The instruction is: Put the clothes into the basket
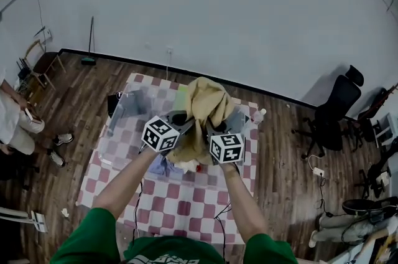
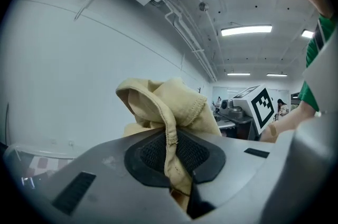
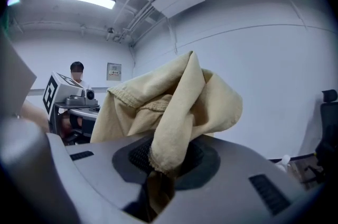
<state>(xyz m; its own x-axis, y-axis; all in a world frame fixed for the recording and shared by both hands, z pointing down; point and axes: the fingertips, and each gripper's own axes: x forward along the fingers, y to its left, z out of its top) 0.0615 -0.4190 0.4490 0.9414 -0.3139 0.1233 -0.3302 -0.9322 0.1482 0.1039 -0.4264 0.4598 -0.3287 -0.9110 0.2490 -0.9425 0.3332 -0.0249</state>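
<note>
Clamping tan garment (image 1: 208, 104), left tool (image 1: 185, 124), right tool (image 1: 214, 127)

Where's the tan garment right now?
Centre of the head view: the tan garment hangs bunched between the left gripper and the right gripper, both clamped on it, above the checkered table.

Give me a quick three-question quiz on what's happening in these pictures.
1. True or false: the tan garment lies flat on the checked table.
2. Which clamps it? A: left gripper only. B: right gripper only. C: both.
3. Fill in: the person's sleeves are ____.
Key: 1 false, it is held up in the air; 2 C; 3 green.
</note>
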